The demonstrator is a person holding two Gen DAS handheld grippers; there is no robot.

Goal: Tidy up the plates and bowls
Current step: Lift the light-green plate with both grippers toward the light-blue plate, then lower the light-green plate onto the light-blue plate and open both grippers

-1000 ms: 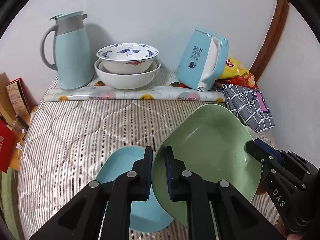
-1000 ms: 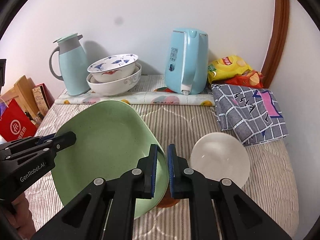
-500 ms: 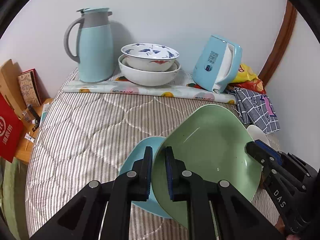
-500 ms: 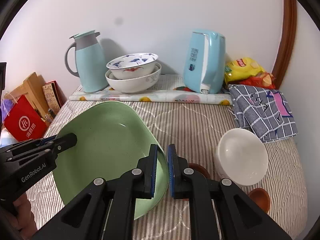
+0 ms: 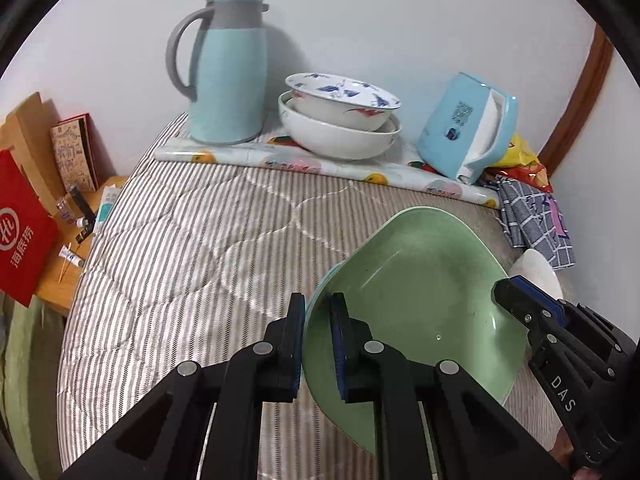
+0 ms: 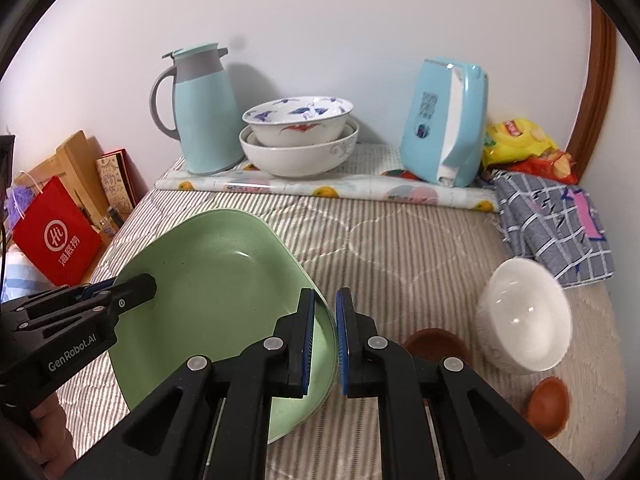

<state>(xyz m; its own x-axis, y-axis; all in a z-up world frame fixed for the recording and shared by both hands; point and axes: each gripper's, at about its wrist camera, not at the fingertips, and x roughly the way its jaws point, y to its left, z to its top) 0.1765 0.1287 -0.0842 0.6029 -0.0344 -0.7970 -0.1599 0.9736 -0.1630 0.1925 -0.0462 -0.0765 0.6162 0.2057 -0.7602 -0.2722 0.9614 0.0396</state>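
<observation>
While both sets of jaws stand narrow, each pinches an opposite edge of the green plate (image 6: 216, 304): the left gripper (image 5: 318, 340) holds its left rim and the right gripper (image 6: 325, 344) its right rim, so the plate hangs tilted between them above the striped bed cover (image 5: 180, 240). A sliver of a blue plate (image 5: 320, 284) shows just behind the green one's left rim, likely the spot to set it on. To the right a white bowl (image 6: 524, 316) lies near two small brown dishes (image 6: 548, 404). Farther back, two stacked bowls (image 6: 300, 140) stand by the wall between a jug (image 6: 204, 116) and a kettle (image 6: 444, 120).
</observation>
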